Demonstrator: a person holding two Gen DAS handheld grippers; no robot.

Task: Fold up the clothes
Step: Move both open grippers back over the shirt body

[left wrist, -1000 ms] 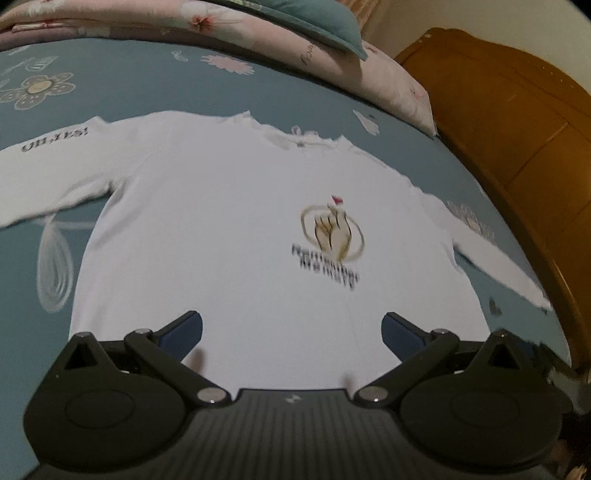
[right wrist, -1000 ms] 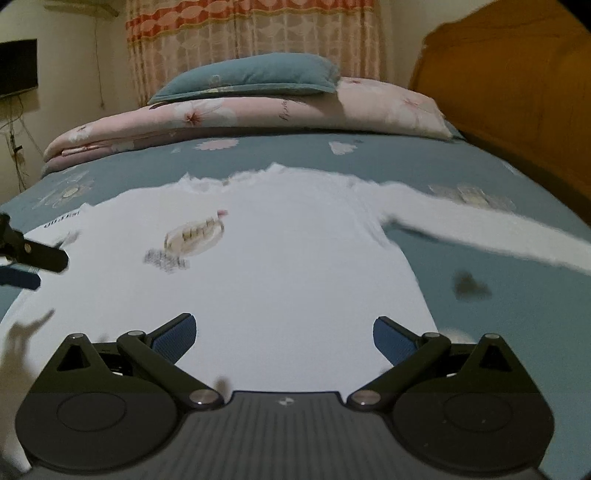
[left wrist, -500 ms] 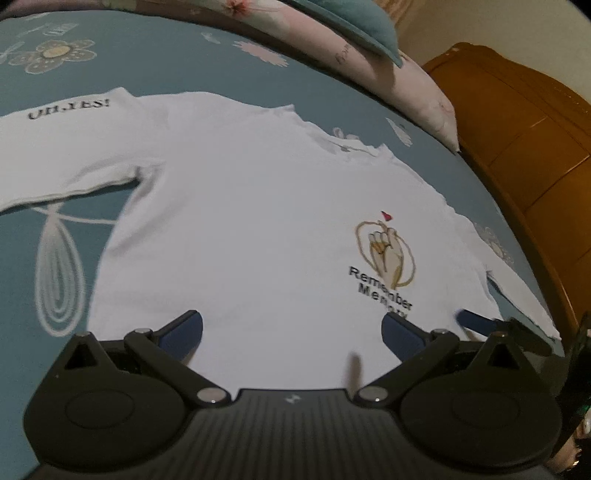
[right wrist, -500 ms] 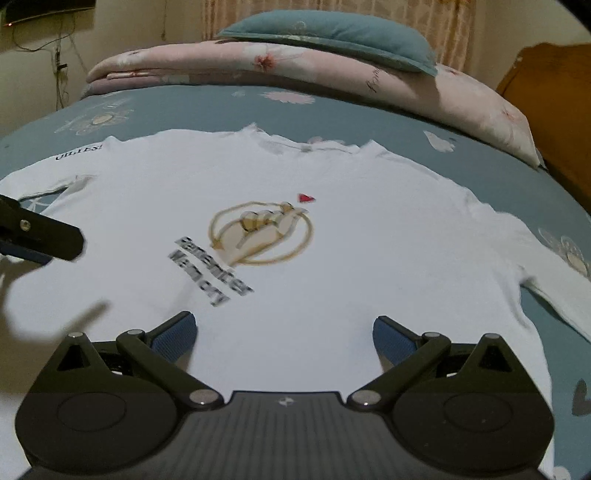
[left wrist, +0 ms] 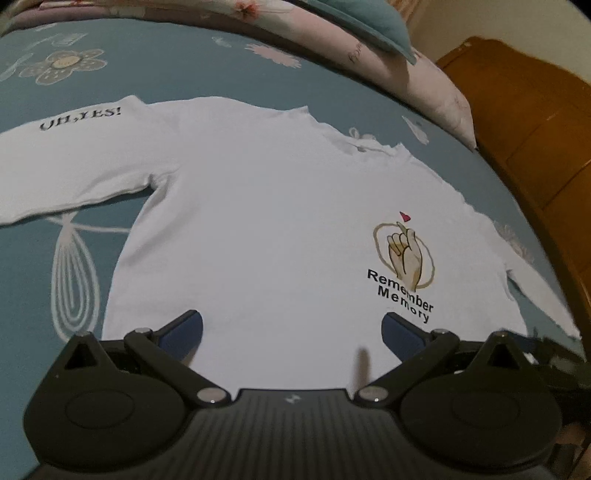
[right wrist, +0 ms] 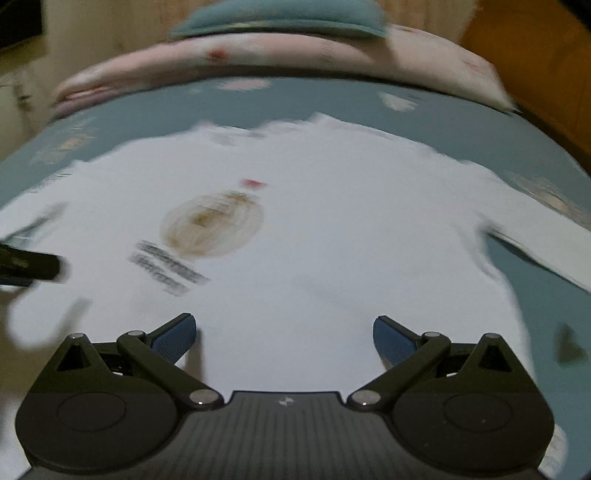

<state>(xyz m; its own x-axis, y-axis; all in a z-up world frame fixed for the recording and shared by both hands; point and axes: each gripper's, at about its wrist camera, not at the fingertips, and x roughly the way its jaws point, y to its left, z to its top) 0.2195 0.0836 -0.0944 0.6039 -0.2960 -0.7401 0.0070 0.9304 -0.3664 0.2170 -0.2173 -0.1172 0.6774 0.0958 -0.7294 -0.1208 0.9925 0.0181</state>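
A white long-sleeved shirt [left wrist: 266, 221] lies flat, front up, on the blue bedspread [left wrist: 155, 70], sleeves spread to both sides. It bears a hand print with "Remember Memory" [left wrist: 404, 266] and "OH,YES!" on the left sleeve [left wrist: 79, 118]. My left gripper [left wrist: 291, 332] is open and empty, just above the shirt's hem on its left half. My right gripper [right wrist: 284, 336] is open and empty above the hem, right of the print; this view is blurred. The shirt [right wrist: 332, 229] fills its middle. The left gripper's finger [right wrist: 29, 264] shows at its left edge.
A pink floral quilt [left wrist: 258, 14] and a teal pillow [left wrist: 365, 26] lie along the far side of the bed. A brown wooden headboard [left wrist: 535, 122] runs along the right side. The bedspread's near edge is out of view below the grippers.
The left gripper has shifted left along the hem, so the print sits further right in its view. The right gripper has swung rightward, blurring its view. Both stay open; the shirt has not moved.
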